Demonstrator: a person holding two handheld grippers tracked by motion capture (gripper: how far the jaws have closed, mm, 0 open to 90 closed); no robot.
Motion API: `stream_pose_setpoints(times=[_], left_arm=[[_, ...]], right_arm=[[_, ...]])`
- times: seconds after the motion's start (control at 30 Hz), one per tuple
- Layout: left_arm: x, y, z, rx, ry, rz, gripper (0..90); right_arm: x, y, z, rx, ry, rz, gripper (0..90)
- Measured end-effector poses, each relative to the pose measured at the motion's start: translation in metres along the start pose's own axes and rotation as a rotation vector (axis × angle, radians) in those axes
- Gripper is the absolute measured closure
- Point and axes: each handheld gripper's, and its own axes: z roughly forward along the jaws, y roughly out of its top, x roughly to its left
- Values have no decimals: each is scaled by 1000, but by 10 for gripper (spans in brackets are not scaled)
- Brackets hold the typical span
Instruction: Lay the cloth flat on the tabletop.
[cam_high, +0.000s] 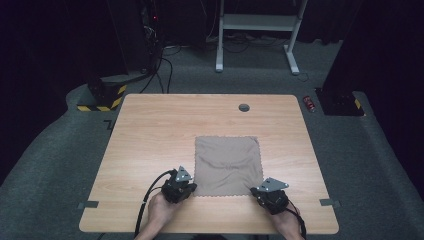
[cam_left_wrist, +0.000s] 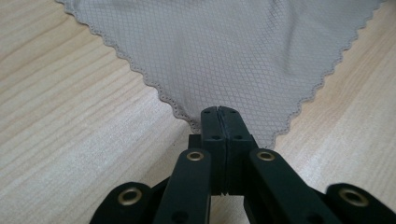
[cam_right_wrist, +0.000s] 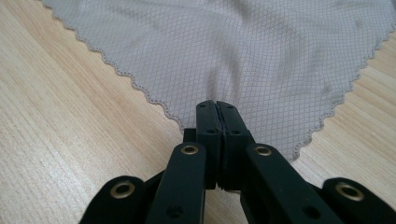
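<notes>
Jaws of left gripper (cam_left_wrist: 218, 112) and right gripper (cam_right_wrist: 217, 106) pinching cloth's (cam_high: 227, 165) near corners

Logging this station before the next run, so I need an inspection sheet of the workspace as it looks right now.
Surface: wooden table, round hole near far edge.
Job's things: grey cloth lying flat, slightly wrinkled.
Clutter: nothing seen on the table.
Grippers: left claw shut on the cloth's near left corner; right claw shut on its near right corner.
Cables: one trails from each claw.
Surroundings: grey carpet, white stand, dark equipment behind.
</notes>
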Motion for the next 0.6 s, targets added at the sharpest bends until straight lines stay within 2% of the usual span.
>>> stream_pose_setpoints(times=[0.03, 0.17, 0.27, 0.3, 0.37, 0.4, 0.47, 0.5, 0.57, 0.6], left_arm=[[2, -2, -1, -4, -14, -19, 900], [9, -9, -9, 3, -26, -44, 900], [13, -13, -13, 4, -19, -55, 900], [15, -17, -18, -3, -20, -70, 900], [11, -17, -22, -30, -41, -56, 896], [7, -16, -22, -36, -47, -47, 836], [-2, -12, -20, -37, -35, -16, 717], [-2, -12, -20, -37, -35, -16, 694], [-12, -5, -12, -40, -3, 29, 655], [-12, -5, -12, -40, -3, 29, 655]], right_arm=[[1, 0, 0, 2, 1, -4, 889], [4, -2, -4, 8, 9, -8, 891], [6, -4, -7, 11, 13, -13, 891], [6, -3, -8, 12, 16, -11, 890], [6, -3, -9, 13, 18, -12, 881], [7, -2, -9, 7, 16, -10, 858], [6, -1, -8, 2, 11, 0, 819], [6, -1, -7, 1, 8, 2, 810], [6, -1, -7, -5, 2, 13, 785], [6, -1, -7, -5, 2, 13, 785]])
